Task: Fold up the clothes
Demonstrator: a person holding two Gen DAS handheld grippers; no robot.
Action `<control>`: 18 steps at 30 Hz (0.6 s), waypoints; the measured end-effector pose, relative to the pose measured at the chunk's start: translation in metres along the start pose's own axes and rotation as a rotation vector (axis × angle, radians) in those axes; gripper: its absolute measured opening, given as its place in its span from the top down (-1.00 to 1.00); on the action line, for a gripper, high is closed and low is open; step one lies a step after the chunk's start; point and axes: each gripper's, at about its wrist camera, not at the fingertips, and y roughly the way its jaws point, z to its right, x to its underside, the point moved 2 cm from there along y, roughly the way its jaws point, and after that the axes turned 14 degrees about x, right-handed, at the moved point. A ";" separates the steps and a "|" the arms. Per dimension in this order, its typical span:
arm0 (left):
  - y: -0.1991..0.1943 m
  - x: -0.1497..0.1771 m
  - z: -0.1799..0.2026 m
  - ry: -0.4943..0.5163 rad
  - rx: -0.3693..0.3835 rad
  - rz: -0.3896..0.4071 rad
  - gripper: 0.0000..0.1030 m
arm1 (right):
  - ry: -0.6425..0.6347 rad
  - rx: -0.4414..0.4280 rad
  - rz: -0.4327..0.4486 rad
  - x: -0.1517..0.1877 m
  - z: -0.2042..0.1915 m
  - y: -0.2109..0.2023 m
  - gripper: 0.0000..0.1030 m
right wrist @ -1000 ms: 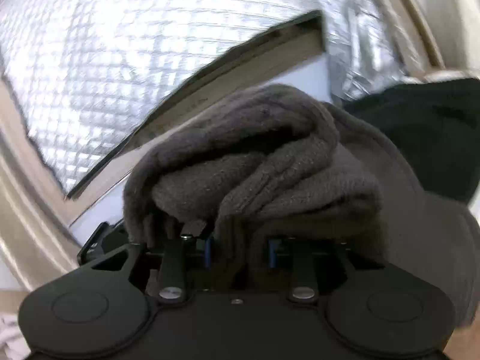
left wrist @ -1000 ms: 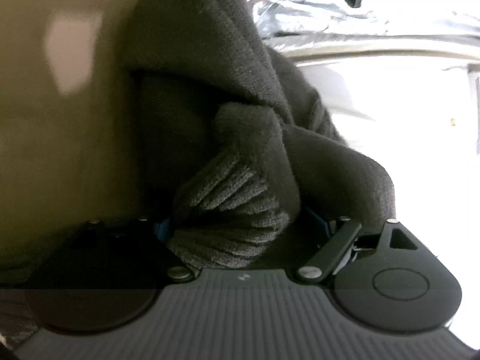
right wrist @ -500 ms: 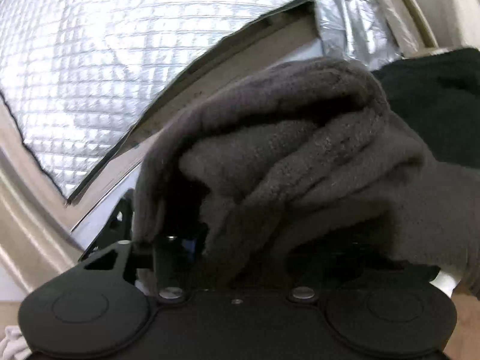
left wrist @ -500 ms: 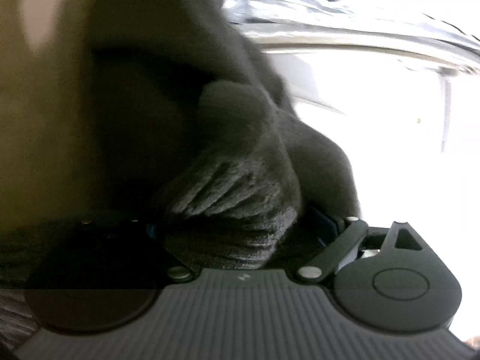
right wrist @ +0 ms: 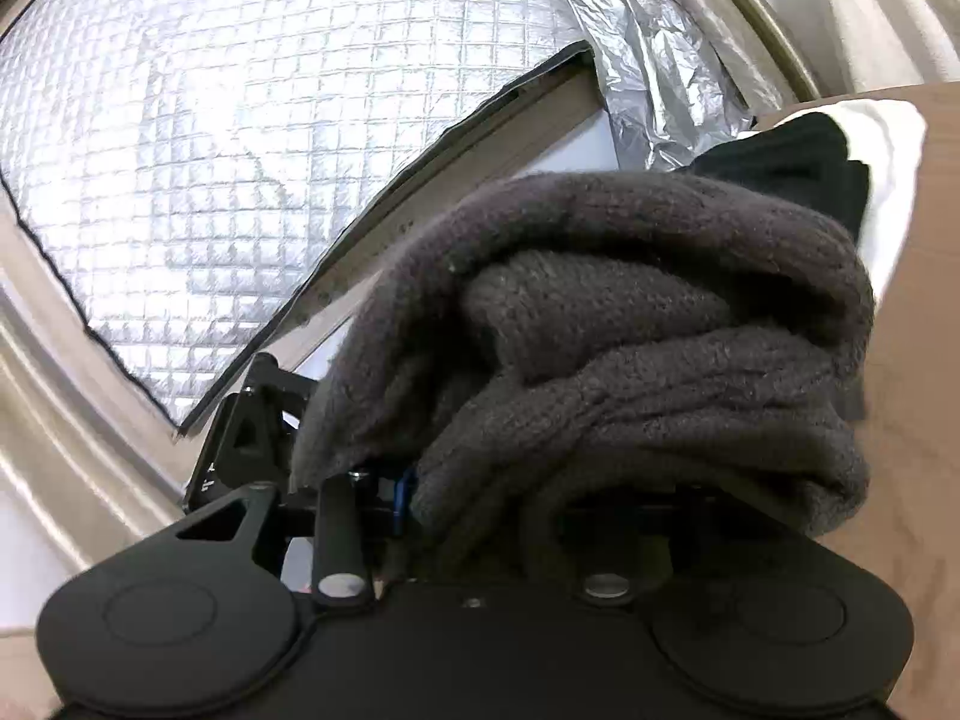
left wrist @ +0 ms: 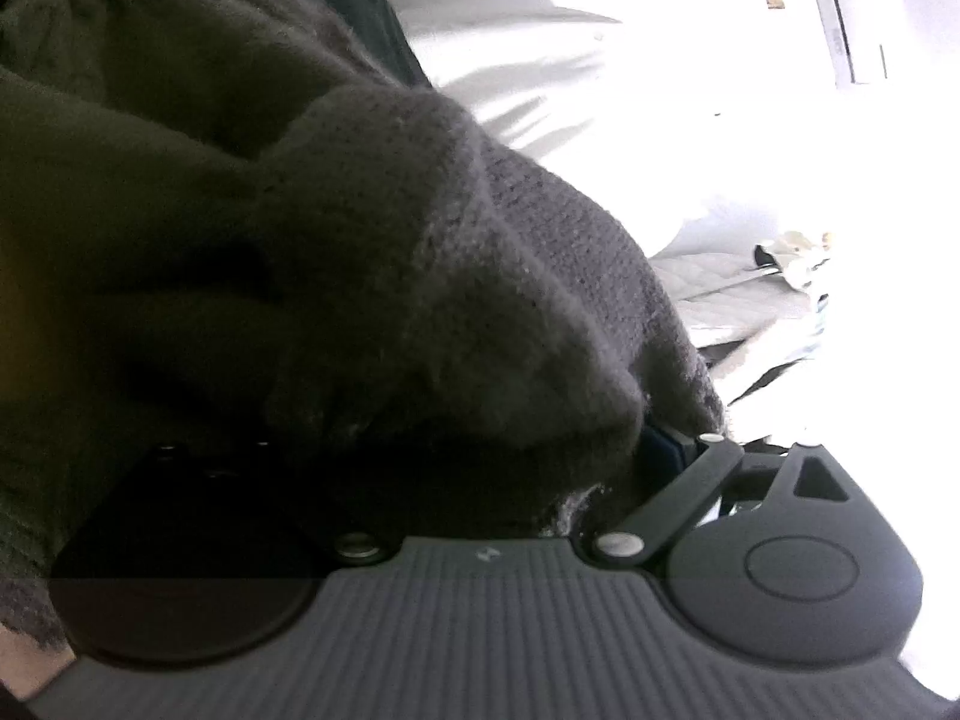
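Note:
A dark grey knitted sweater (left wrist: 480, 270) fills the left wrist view as a thick bunch. It lies between the jaws of my left gripper (left wrist: 432, 372) and hides both fingers. Only a blue pad (left wrist: 660, 444) shows at the right, with cloth against it. These jaws are opening, with the wad still filling the gap. In the right wrist view the same sweater (right wrist: 660, 300) sits as a folded roll in my right gripper (right wrist: 540, 456), which is shut on it. The roll hides the right finger.
A silver quilted foil sheet (right wrist: 240, 150) hangs behind the right gripper. A black garment (right wrist: 798, 162) lies on a white one at the upper right, over a tan surface (right wrist: 924, 360). Pale clothes (left wrist: 750, 294) lie on a bright white surface right of the left gripper.
Both grippers have travelled with the sweater in them. The left view has rolled and swung, so the brown surface is gone and the sweater looms larger. In the right view the roll has shifted right.

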 end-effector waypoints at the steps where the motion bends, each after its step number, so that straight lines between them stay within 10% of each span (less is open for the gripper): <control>1: 0.005 0.010 0.002 -0.013 0.009 -0.004 -0.88 | 0.008 -0.002 -0.002 0.006 0.000 -0.012 0.10; 12: 0.123 0.048 0.112 0.066 0.105 -0.151 -0.93 | -0.005 -0.006 0.207 -0.007 -0.005 -0.100 0.10; 18: 0.244 0.009 0.203 0.289 0.057 -0.200 -0.93 | -0.032 0.143 0.407 -0.082 0.015 -0.154 0.09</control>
